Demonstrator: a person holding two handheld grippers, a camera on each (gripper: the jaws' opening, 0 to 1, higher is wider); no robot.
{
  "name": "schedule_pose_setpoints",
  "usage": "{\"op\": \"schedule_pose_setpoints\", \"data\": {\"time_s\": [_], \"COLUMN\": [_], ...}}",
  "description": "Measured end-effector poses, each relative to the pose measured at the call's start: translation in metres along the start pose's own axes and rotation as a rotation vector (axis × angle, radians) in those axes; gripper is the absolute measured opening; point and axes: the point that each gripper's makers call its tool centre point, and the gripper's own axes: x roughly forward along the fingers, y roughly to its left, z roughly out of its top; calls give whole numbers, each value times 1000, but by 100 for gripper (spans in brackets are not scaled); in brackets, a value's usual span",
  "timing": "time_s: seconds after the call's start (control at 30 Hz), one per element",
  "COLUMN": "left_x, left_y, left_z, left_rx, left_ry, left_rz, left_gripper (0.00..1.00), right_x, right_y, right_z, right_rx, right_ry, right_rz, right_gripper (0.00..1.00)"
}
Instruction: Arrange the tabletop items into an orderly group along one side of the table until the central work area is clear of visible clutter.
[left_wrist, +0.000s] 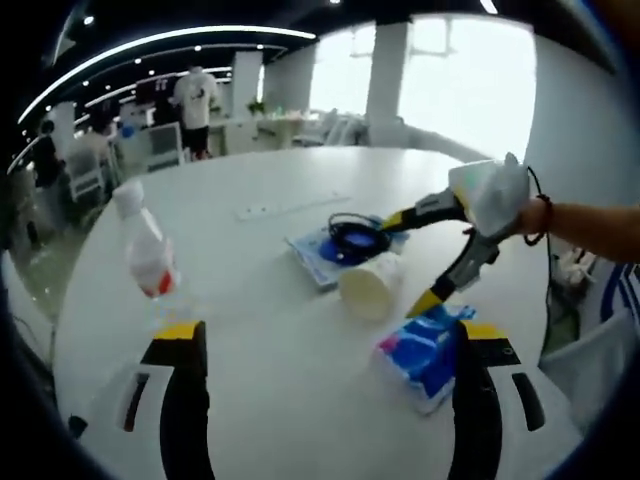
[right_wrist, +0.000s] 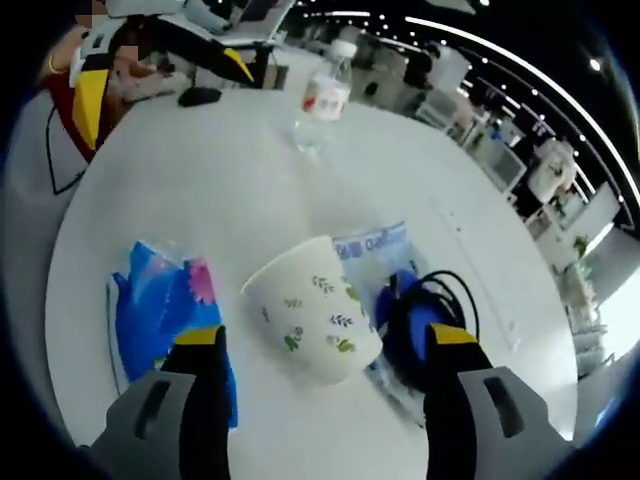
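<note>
Round white worktop (left_wrist: 300, 200), smooth. Right gripper (right_wrist: 325, 345), jaws wide, straddles a tipped floral paper cup (right_wrist: 315, 310) between a crinkled blue tissue pack (right_wrist: 160, 310) and coiled black cable (right_wrist: 440, 300). Left gripper (left_wrist: 330, 345) jaws wide, holding nothing; clear plastic bottle (left_wrist: 145, 245) upright nearby.

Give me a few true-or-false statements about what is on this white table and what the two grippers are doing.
1. The paper cup lies on its side. True.
2. The bottle lies flat on the table. False: it stands upright.
3. The right gripper is shut on the cup. False: its jaws are open, one on each side of the cup.
4. A blue tissue pack lies near the cup. True.
5. The left gripper holds the bottle. False: its jaws are open and hold nothing.
6. A black cable rests on a blue item beside the cup. True.
</note>
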Motion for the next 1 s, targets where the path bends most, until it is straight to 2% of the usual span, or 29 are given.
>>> {"op": "schedule_pose_setpoints", "data": {"time_s": [0.23,0.3,0.57,0.67,0.77,1.0], "left_x": [-11,-15,-23,-25,-26,-27], "left_y": [-4,-3,0,-2,-2,-6], "left_z": [-5,-7,-22,-26,-29,-31], "left_rx": [-18,-22,-45,-49,-52,-44], "left_ry": [-1,-8,0,3,10,16], "left_rz": [-11,-5,11,11,10,0], "left_gripper": [100,100,99,99,99,99], "right_x": [10,14,20,20,21,22], "right_y": [4,5,12,12,15,17], "right_z": [-2,-8,-11,-11,-11,-8], "right_rx": [-72,-100,-133,-137,-141,-97], "right_ry": [39,62,80,80,89,64], "right_rz": [11,6,22,25,32,24], "right_gripper": [71,67,56,52,40,39]}}
